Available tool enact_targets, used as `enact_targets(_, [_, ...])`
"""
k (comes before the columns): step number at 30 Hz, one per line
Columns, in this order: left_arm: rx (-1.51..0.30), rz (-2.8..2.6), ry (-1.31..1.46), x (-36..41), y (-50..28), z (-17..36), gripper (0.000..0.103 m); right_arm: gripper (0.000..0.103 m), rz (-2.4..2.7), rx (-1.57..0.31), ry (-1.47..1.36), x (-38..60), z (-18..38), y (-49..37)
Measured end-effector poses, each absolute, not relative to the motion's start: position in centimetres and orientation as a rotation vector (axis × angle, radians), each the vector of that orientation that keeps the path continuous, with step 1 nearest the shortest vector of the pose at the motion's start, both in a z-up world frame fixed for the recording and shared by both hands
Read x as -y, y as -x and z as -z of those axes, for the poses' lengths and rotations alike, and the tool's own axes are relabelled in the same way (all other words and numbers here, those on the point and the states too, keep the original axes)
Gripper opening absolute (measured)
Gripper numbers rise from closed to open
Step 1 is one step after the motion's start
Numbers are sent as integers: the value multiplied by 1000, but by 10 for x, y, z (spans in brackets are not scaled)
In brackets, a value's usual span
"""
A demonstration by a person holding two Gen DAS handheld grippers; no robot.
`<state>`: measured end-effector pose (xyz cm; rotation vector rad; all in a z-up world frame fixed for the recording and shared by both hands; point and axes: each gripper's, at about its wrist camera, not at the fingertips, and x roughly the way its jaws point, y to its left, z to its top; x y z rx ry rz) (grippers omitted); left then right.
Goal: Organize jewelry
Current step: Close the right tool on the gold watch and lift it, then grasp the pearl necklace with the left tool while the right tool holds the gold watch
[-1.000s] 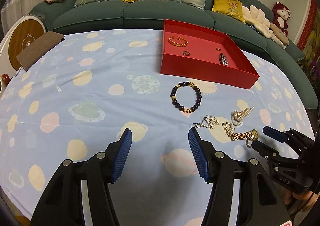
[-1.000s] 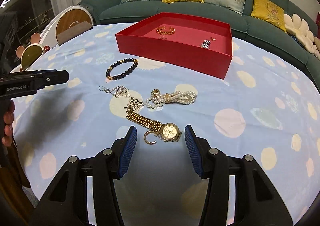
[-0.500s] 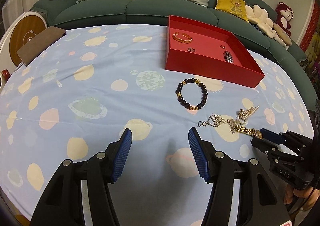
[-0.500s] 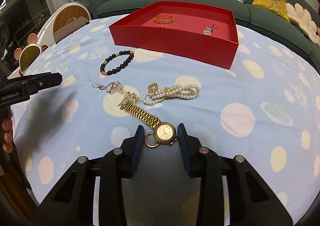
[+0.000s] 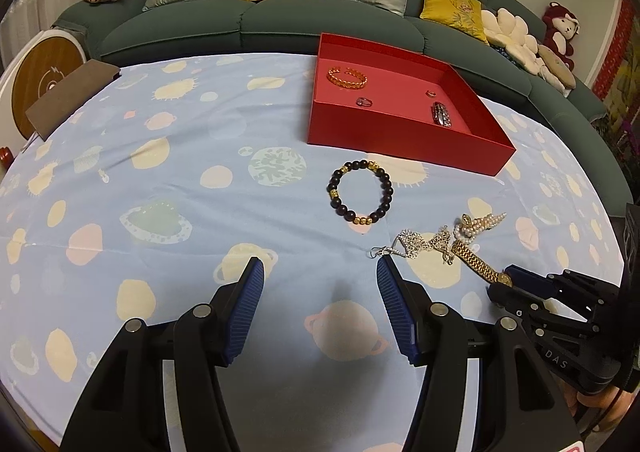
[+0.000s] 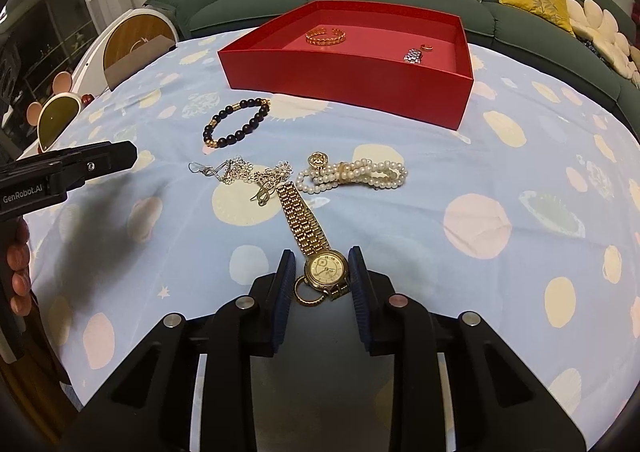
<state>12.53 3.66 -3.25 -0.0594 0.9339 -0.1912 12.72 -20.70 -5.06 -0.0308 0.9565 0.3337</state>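
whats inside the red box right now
In the red box lie a gold bangle, a small ring, a second ring and a silver watch band. The near wall hides the floor strip just behind it.

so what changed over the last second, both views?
The right gripper narrowed its jaws around the gold watch; they are closing, the right pad at the case, the left apparently a sliver off. The watch lies flat on the tablecloth. Unchanged: the left gripper open and empty, beaded bracelet, pearl strand, silver chain, red box.
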Motion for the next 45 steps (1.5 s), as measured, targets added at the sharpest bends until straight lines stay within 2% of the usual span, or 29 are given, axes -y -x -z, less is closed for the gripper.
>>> enact_targets(1, [-934, 193, 61, -36, -125, 33, 57, 22, -333, -953, 19, 209, 50, -127])
enact_targets(12, [-922, 270, 74, -22, -126, 25, 57, 22, -335, -874, -76, 226, 19, -115])
enact_targets(19, [-870, 433, -42, 38, -134, 7, 57, 22, -300, -816, -77, 246, -15, -83])
enact_targets(24, [-886, 516, -154, 88, -147, 25, 56, 22, -284, -809, -86, 260, -18, -68])
enact_targets(33, [-897, 622, -253, 129, -167, 54, 36, 22, -263, -827, -103, 272, -10, -64])
enact_targets(34, [-904, 630, -254, 130, -169, 57, 30, 22, -261, -828, -104, 272, -10, -64])
enact_targets(37, [-886, 636, -264, 130, -170, 59, 23, 22, -259, -830, -107, 273, -9, -65])
enact_targets(38, [-884, 640, -264, 130, -171, 60, 15, 22, -258, -831, -107, 273, -8, -65])
enact_targets(42, [-877, 666, -250, 128, -170, 59, 0, 22, -256, -834, -105, 272, -7, -67])
enact_targets(45, [-860, 669, -269, 128, -164, 58, 0, 22, -254, -834, -106, 272, -7, -68])
